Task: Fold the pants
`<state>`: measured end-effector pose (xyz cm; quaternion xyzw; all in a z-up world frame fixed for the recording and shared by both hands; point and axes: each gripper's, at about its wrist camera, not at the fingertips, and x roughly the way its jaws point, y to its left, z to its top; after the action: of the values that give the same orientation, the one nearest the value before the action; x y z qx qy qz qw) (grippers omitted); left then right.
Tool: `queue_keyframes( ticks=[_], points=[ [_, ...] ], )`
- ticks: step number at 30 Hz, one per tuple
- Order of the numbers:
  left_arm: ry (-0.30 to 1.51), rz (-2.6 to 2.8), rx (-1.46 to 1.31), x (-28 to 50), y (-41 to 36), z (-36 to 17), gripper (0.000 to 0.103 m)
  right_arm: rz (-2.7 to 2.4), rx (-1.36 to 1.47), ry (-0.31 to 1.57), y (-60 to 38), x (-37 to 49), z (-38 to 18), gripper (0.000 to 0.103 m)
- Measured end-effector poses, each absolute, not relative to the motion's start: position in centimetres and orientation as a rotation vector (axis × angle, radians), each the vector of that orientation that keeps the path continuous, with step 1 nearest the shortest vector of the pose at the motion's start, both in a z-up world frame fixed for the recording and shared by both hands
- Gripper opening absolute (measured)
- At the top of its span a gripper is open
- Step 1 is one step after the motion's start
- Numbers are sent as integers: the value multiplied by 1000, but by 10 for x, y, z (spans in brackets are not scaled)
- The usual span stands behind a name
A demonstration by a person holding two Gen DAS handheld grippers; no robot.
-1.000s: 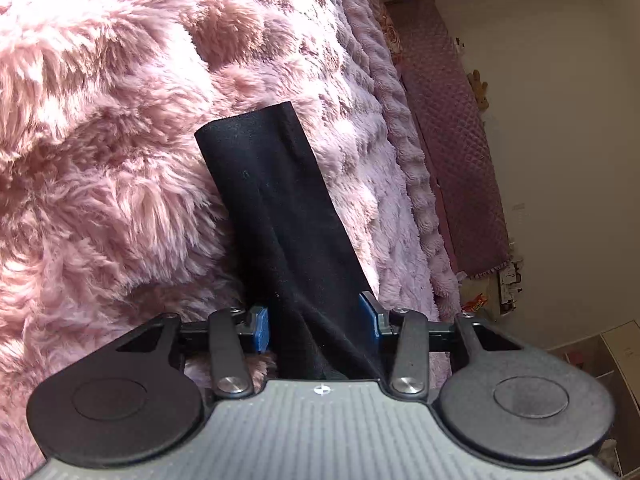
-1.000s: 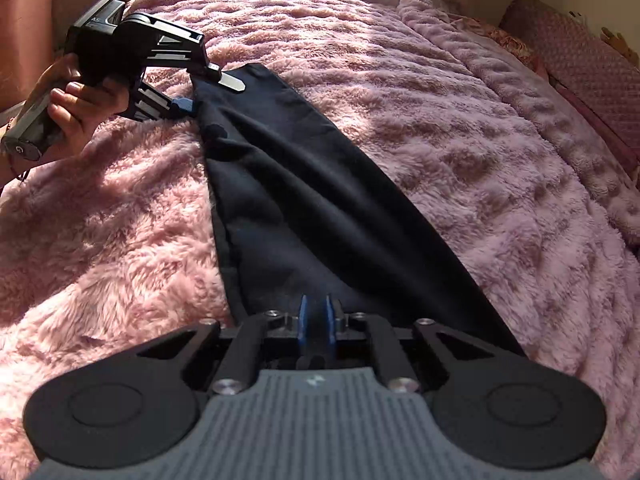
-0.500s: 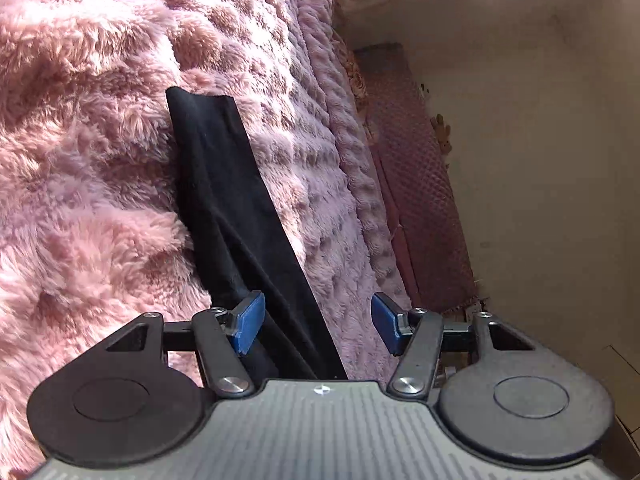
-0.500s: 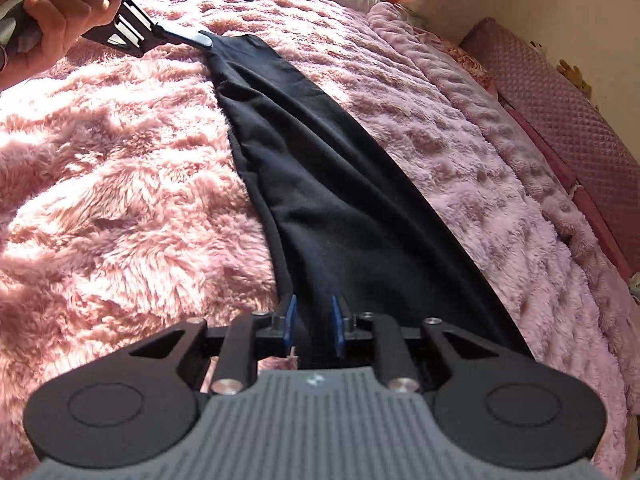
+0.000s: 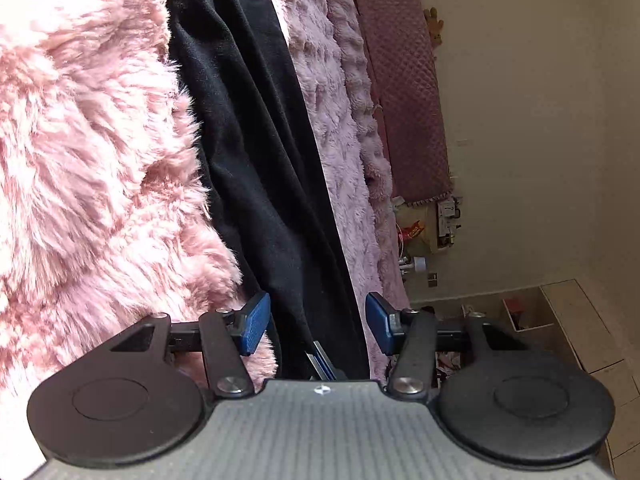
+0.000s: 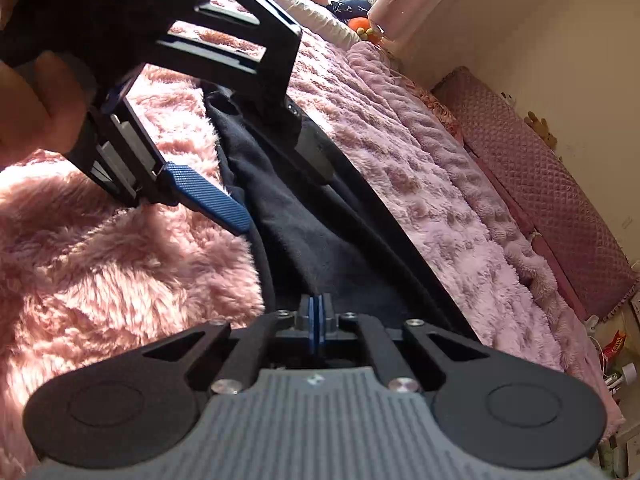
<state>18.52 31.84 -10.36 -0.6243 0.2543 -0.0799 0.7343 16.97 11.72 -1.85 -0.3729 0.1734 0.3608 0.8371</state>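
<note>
While the fold is not yet made, items as they stand, placed against the pink fur blanket (image 5: 88,160):

1. black pants (image 5: 256,152) – lying long and narrow on the blanket, legs stacked, soft ridges running down the cloth.
2. left gripper (image 5: 316,316) – low over the blanket; jaws apart and just now narrowing; the pants pass between the blue pads, which do not press them.
3. right gripper (image 6: 318,312) – at the near end of the pants, close above the blanket; pads just brought flat together; whether any hem is caught between them I cannot tell.
4. hand (image 6: 36,108) – around the left gripper's handle.

Hazards, as I judge them: left pads may close on the upper layer alone, or on fur, so the lower leg stays on the blanket when lifted; right pads may hold nothing, so its end drops; the two tools sit near each other and could knock; existing ridges may be folded in as creases.
</note>
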Motion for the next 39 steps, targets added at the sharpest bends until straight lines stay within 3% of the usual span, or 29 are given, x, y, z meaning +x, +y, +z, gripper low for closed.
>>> queue_keyframes(
  ticks=[6, 9, 11, 12, 14, 15, 18, 21, 22, 23, 30, 32, 33, 39],
  points=[
    [550, -143, -1403, 195, 325, -114, 52, 802, -799, 358, 106, 161, -9, 0],
    [552, -88, -1409, 199, 332, -117, 35, 809, -838, 361, 111, 161, -15, 0],
    [582, -26, -1428, 198, 337, -124, 17, 828, -865, 403, 115, 161, -20, 1],
    [591, -12, -1440, 198, 340, -127, 15, 849, -852, 446, 116, 164, -19, 5],
    [601, -21, -1464, 199, 344, -132, 15, 911, -668, 565, 106, 178, -5, 44],
    [608, -28, -1465, 200, 345, -131, 15, 949, -550, 614, 96, 187, 5, 49],
    [620, -28, -1419, 202, 346, -122, 22, 942, -358, 664, 65, 205, 26, 50],
    [569, -14, -1352, 199, 345, -109, 44, 792, -412, 670, 40, 211, 28, 42],
    [533, -28, -1321, 196, 344, -104, 58, 768, -437, 677, 31, 213, 25, 39],
    [522, -33, -1302, 195, 343, -100, 61, 759, -461, 676, 23, 213, 22, 38],
    [575, -36, -1243, 195, 328, -95, 61, 703, -778, 582, -12, 181, -15, 42],
    [579, -29, -1226, 194, 326, -95, 61, 681, -898, 499, -15, 164, -24, 61],
    [580, -30, -1224, 194, 325, -95, 61, 667, -943, 459, -15, 159, -28, 63],
    [589, -30, -1201, 192, 325, -93, 61, 724, -1206, 308, -10, 123, -46, 62]
  ],
)
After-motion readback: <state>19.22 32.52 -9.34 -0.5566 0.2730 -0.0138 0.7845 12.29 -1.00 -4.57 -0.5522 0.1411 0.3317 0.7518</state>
